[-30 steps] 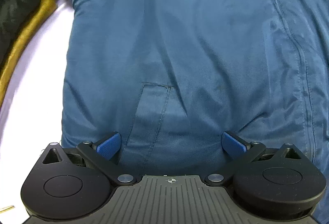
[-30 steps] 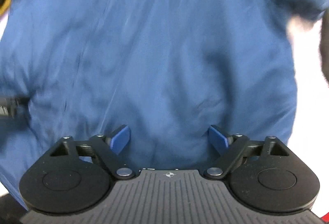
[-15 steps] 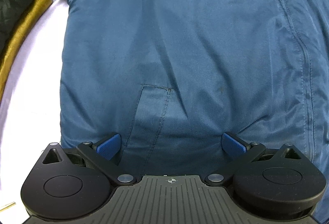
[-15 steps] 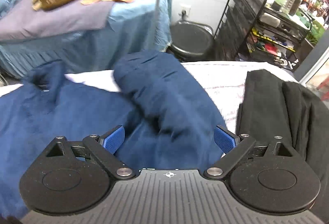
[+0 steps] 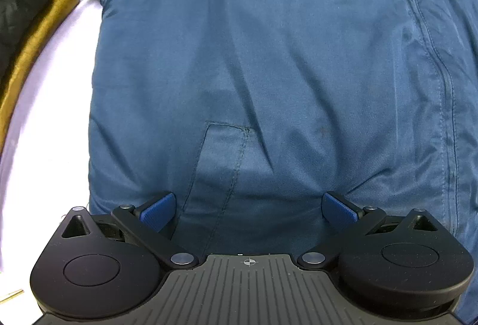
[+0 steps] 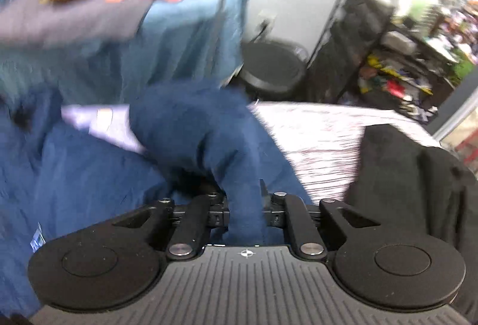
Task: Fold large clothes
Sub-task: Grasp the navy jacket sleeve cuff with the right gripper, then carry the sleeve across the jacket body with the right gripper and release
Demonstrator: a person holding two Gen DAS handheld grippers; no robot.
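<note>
Left wrist view: left gripper (image 5: 248, 207) points down over the blue jacket (image 5: 269, 56), jaws spread, nothing pinched, blue pads (image 5: 156, 210) straddling its pocket (image 5: 221, 163).
Right wrist view: right gripper (image 6: 245, 205) clenched on the jacket's sleeve (image 6: 209, 128).
Jacket's place: spread on the white-covered bed (image 6: 322, 134), black garment (image 6: 412, 181) at its right edge.
Risk: slick fabric may slip from a thin pinch; pulling with the body unpinned could drag everything askew.
Unclear: right pads buried in cloth; background blurred; jacket's hem cut off.
</note>
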